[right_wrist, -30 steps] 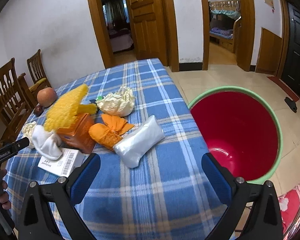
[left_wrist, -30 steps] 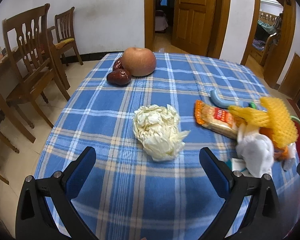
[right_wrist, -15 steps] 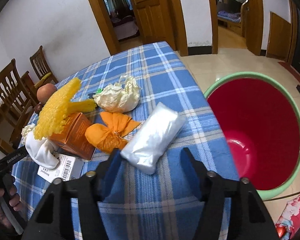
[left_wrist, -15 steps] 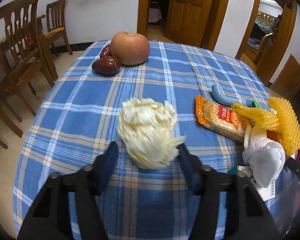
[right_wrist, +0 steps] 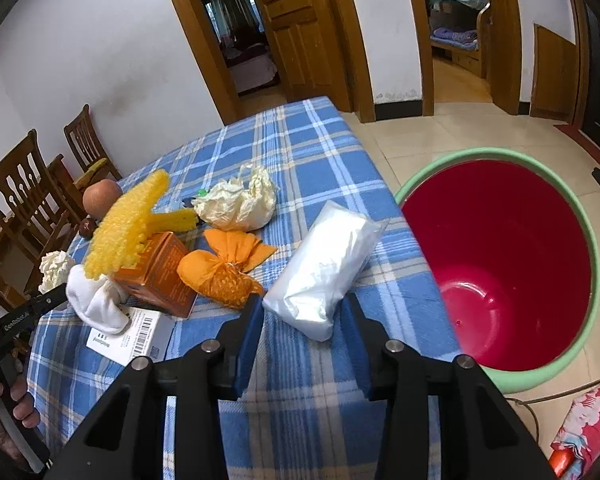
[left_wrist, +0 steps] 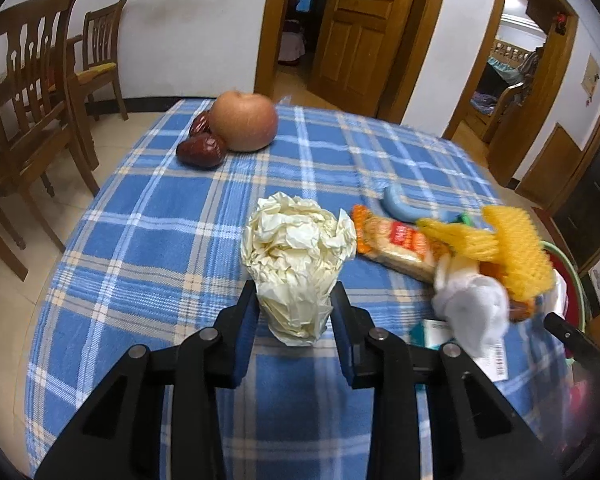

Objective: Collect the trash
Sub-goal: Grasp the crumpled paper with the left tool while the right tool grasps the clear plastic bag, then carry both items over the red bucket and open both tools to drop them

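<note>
My left gripper [left_wrist: 294, 312] is shut on a crumpled cream paper ball [left_wrist: 296, 256], pinching its near end on the blue plaid tablecloth [left_wrist: 148, 240]. My right gripper [right_wrist: 302, 318] is shut on a clear plastic bag [right_wrist: 328, 268] near the table's right edge. A red bucket with a green rim [right_wrist: 512, 264] stands on the floor just right of the table. More trash lies between: a yellow foam net [right_wrist: 128, 224], an orange box [right_wrist: 160, 276], an orange mesh bundle [right_wrist: 220, 272], a second paper ball [right_wrist: 240, 204], a white cloth [right_wrist: 96, 300], a snack wrapper [left_wrist: 396, 244].
An apple [left_wrist: 244, 120] and dark red dates [left_wrist: 200, 152] sit at the table's far end. A blue curved piece [left_wrist: 400, 208] lies by the wrapper. A white barcode label [right_wrist: 132, 336] lies near the front. Wooden chairs [left_wrist: 32, 120] stand left of the table. Open doorways are behind.
Both grippers moved forward and closed: the left on the cream paper ball, the right on the clear plastic bag. One second ago both were wide open and short of them.
</note>
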The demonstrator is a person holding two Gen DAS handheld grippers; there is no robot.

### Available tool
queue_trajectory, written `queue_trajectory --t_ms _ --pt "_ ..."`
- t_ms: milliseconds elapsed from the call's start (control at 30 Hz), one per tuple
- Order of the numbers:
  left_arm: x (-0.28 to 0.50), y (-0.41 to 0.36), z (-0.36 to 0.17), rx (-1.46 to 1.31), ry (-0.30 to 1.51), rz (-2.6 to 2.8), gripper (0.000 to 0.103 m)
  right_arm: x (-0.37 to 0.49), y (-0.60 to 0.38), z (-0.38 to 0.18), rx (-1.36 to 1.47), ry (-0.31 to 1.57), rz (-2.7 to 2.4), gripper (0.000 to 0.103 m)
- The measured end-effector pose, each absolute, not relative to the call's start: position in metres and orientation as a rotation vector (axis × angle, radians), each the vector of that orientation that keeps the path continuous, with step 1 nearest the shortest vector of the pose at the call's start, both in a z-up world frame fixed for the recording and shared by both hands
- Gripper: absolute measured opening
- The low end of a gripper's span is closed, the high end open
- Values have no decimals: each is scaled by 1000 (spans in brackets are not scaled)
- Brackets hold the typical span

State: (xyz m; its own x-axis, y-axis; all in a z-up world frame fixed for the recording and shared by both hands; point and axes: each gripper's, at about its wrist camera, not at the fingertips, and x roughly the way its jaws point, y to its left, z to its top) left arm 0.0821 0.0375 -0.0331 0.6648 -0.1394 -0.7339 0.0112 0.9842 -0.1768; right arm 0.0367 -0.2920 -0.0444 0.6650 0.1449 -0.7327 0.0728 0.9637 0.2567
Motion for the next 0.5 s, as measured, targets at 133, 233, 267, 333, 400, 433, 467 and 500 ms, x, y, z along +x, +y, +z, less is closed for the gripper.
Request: queue_trajectory --t_ms 133,233,267,333,400,433,467,500 --pt "72 27 -18 -154 812 -122 35 29 -295 -36 269 826 34 43" --pt "64 17 -7 -148 795 -157 35 23 -297 -30 267 809 29 43" --pt "62 13 -3 -145 789 -170 35 21 -298 -27 266 802 25 43" --pt "59 6 3 -142 780 -194 35 17 -300 -22 264 790 21 43" --pt "56 -3 9 -142 773 -221 35 12 -303 -18 264 779 14 43" --pt "55 -9 13 -140 768 -239 35 10 -305 -16 264 773 10 43" --pt "54 -15 16 -135 763 -254 35 9 -307 -15 265 770 6 43" --pt "53 -19 18 -131 760 -264 35 7 -309 -14 266 766 3 43"
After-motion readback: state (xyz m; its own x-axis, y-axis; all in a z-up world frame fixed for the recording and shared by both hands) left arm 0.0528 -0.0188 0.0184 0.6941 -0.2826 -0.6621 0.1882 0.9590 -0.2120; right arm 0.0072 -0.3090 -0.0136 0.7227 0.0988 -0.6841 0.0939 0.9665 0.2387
